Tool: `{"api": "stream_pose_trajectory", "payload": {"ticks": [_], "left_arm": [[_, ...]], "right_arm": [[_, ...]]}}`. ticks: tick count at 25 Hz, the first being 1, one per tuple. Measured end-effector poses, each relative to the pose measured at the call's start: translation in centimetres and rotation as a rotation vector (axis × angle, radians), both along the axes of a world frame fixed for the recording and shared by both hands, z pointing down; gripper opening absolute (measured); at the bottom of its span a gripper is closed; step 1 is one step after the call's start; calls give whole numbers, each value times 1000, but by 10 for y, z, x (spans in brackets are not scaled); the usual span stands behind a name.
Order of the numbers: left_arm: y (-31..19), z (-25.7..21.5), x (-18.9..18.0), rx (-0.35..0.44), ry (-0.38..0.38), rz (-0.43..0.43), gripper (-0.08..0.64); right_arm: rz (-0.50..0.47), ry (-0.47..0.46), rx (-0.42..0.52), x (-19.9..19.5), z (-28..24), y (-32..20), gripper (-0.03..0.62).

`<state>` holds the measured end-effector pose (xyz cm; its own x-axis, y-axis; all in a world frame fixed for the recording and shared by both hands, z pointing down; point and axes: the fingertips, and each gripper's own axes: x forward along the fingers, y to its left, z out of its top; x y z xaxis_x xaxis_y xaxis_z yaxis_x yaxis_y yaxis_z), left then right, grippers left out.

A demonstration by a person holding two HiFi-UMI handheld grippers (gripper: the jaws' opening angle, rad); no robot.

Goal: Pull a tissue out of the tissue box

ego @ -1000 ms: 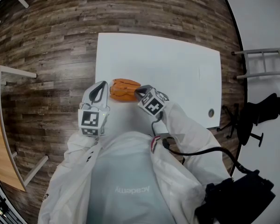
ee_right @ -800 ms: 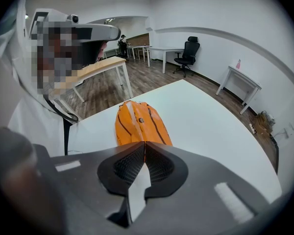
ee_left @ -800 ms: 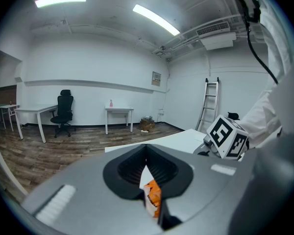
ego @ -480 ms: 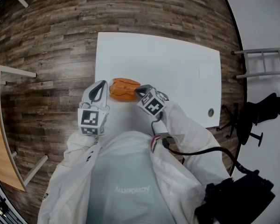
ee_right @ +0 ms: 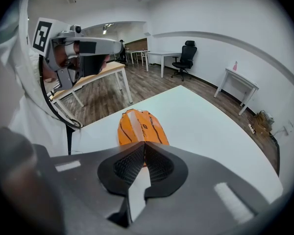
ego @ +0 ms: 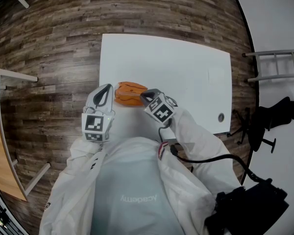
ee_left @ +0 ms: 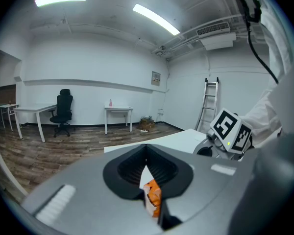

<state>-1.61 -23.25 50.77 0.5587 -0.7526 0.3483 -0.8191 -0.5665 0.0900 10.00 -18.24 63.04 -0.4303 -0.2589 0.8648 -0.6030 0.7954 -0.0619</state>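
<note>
Progress: early | your left gripper (ego: pixel 106 89) clamps the orange tissue pack (ego: pixel 130 93) at the table (ego: pixel 186 67) left edge | your right gripper (ego: pixel 144 97) is clenched on a white tissue (ee_right: pixel 136 190) | extraction not yet done

Looking like an open office. White desks (ee_left: pixel 118 110) and a black swivel chair (ee_left: pixel 63 112) are standing on wood-plank floor (ego: pixel 59 48). A ladder (ee_left: pixel 208 104) is leaning against the wall.

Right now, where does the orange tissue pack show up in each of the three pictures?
Head view: the orange tissue pack lies left of centre, near the table's left edge.
Left gripper view: only an orange sliver of it shows, low in the centre.
Right gripper view: it sits in mid-picture, in full view.
Shared landmark: the white table under it, visible in all three.
</note>
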Motion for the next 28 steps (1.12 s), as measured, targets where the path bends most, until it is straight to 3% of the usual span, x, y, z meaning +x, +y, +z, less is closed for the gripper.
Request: {"api": "stream_pose_trajectory", "payload": {"ticks": [28], "left_arm": [[-1,1,4,-1,-10,13,0]], "right_arm": [[14,-56,41,-6,-22,-4,0]]}}
